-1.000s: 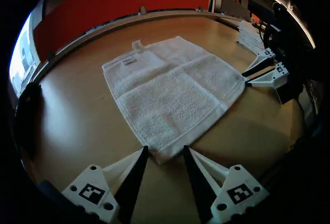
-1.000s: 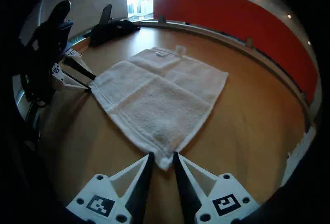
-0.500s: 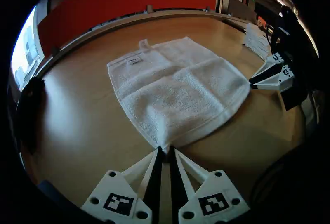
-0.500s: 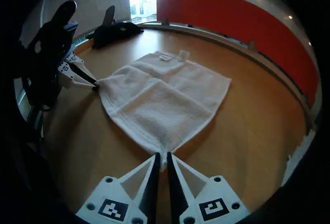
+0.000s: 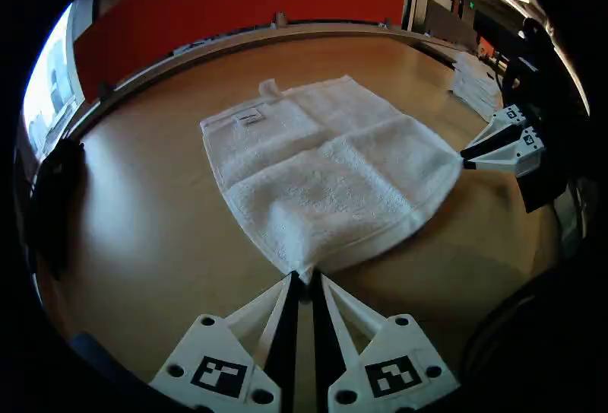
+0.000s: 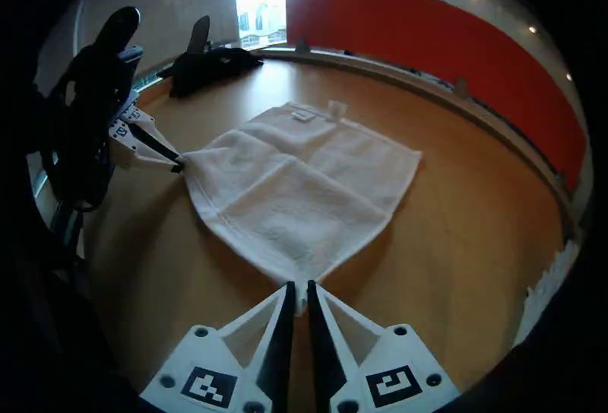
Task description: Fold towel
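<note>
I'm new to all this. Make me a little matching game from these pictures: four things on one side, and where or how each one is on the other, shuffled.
Things:
1 towel
2 left gripper
3 red panel
4 stack of white cloths

Place or state:
A beyond the far edge of the table
B shut on a towel corner
C lying on the table, two corners pinched
D piled at the table's edge, apart from the towel

Pairs: 1-C, 2-B, 3-A, 4-D
</note>
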A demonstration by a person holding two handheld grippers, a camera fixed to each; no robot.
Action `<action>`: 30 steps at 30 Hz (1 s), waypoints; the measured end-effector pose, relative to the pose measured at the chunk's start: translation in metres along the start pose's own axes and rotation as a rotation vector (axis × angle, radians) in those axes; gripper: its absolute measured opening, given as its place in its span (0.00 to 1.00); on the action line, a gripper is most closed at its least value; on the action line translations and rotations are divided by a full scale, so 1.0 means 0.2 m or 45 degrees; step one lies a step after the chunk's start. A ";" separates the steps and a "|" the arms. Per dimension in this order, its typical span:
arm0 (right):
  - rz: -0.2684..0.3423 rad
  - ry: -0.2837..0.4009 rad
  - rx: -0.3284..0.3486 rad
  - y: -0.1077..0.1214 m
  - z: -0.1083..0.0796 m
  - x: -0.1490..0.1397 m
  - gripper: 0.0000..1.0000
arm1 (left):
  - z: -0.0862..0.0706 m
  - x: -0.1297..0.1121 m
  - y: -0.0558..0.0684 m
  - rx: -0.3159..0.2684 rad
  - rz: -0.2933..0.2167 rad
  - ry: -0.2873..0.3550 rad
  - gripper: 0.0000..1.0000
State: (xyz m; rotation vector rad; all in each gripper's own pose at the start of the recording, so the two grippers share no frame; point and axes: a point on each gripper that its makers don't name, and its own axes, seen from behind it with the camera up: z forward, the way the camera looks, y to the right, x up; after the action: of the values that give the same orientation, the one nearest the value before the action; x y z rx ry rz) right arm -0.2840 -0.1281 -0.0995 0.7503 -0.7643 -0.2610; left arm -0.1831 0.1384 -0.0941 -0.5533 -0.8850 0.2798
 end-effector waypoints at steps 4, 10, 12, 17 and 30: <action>-0.001 0.024 -0.002 0.01 -0.04 0.06 0.12 | -0.05 0.04 0.00 0.002 -0.019 0.011 0.12; 0.002 0.063 0.005 0.01 -0.13 0.15 0.12 | -0.15 0.11 0.00 0.003 -0.038 0.011 0.12; 0.002 0.074 0.013 0.00 -0.16 0.19 0.12 | -0.18 0.13 0.00 0.001 -0.046 0.007 0.12; -0.007 0.098 0.025 -0.01 -0.24 0.25 0.12 | -0.26 0.17 0.02 -0.008 -0.056 0.006 0.12; -0.010 0.142 0.039 -0.05 -0.43 0.38 0.11 | -0.44 0.23 0.09 -0.050 -0.096 -0.014 0.12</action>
State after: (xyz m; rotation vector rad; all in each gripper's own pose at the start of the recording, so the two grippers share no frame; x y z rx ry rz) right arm -0.1681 -0.1268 -0.1086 0.7905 -0.6611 -0.2129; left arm -0.0841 0.1440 -0.1185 -0.5538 -0.9213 0.1973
